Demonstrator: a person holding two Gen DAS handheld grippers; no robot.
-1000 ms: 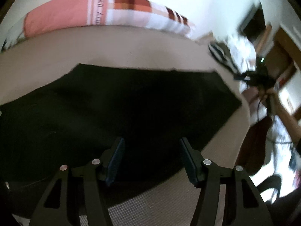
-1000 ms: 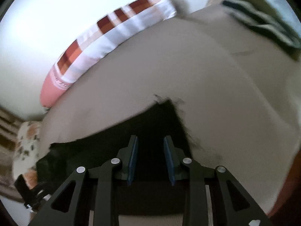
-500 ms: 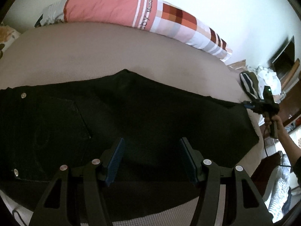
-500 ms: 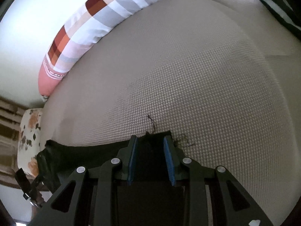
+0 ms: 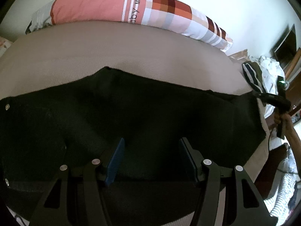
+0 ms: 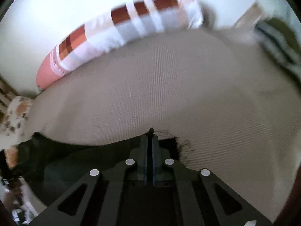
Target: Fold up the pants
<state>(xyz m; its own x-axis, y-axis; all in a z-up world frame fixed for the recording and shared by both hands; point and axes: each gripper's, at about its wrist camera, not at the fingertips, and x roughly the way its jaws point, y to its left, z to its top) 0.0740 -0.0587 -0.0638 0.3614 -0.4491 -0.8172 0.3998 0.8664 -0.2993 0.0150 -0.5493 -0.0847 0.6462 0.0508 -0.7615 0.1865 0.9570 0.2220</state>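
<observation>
Our left gripper (image 5: pixel 151 158) points steeply down over the black pants (image 5: pixel 131 113), its jaws standing apart with nothing pressed between the blue pads (image 5: pixel 115 160). Our right gripper (image 6: pixel 150 137) has just clamped its jaws together on the frayed hem corner of the pants, with our right hand (image 5: pixel 281 117) wrapped round its handle beyond that end.

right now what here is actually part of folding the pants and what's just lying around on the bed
Part of the job:
- black pants, spread flat on the bed
- right gripper, shut on the fabric at the hem
- left gripper, open over the pants

Lying about:
- checked pillow
- striped garment
- floral cushion
</observation>
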